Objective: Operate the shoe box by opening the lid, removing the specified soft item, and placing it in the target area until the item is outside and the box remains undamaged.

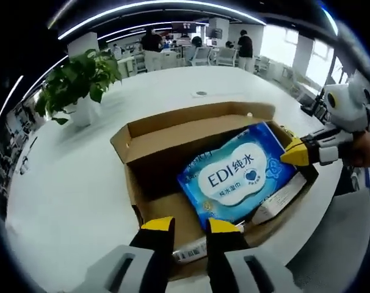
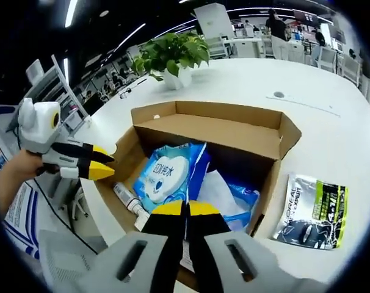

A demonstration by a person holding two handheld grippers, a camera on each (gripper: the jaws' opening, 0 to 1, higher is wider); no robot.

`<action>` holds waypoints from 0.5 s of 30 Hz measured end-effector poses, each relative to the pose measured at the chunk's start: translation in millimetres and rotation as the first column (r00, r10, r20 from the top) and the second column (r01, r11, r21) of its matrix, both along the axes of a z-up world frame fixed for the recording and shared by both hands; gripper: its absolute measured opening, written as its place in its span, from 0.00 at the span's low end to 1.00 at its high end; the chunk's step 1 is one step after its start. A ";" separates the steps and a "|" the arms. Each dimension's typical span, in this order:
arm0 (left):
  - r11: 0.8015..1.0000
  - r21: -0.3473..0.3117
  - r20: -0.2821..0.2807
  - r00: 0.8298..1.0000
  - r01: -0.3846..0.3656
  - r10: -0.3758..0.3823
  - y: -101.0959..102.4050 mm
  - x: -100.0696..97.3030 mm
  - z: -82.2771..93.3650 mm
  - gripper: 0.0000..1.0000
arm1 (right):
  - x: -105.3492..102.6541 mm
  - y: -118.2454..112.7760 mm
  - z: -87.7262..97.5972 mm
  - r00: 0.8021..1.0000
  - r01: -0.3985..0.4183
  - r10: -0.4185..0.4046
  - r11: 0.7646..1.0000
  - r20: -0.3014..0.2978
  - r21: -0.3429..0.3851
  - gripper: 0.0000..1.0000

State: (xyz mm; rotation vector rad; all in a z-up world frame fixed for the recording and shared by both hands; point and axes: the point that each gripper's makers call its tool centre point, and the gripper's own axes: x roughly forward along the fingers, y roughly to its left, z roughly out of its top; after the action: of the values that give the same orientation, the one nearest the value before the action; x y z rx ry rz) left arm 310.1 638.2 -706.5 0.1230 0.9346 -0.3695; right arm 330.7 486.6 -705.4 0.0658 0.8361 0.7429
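Left gripper view: the cardboard box sits open on the white table, the blue wipes pack lying inside, left gripper jaws a narrow gap apart at the near wall. Right gripper view: right gripper jaws pressed together (holding nothing) over the same pack, and a silver sachet lies on the table beside the box.

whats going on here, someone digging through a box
A person is working two handheld grippers over an open cardboard box on a white table. The flaps are already up. Inside lies a blue pack of wet wipes, with a small tube and other packets beside it. The left gripper hovers at the box's near edge, jaws apart. The right gripper is over the box with its tips together, holding nothing. A silver and green sachet lies on the table outside the box.
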 end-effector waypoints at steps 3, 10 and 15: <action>1.000 -0.026 -0.031 0.999 0.009 -0.010 -5.7 1.7 -7.6 0.20 | -0.1 -5.1 -2.4 1.000 0.009 -0.009 1.000 0.000 -0.003 0.00; 0.992 -0.128 -0.121 0.992 0.014 -0.030 -23.7 -0.2 -24.5 0.20 | 1.7 -14.9 -8.0 1.000 0.019 -0.019 0.999 0.011 -0.027 0.00; 0.989 -0.149 -0.181 0.983 0.003 -0.030 -29.2 -2.9 -36.4 0.20 | 1.6 -20.1 -11.7 1.000 0.027 -0.027 0.999 0.010 -0.037 0.00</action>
State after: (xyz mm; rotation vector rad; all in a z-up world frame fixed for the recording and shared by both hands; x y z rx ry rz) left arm 307.2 608.9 -742.9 -0.0402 1.0845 -0.4699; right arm 332.2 466.5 -717.1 0.0407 0.8384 0.7017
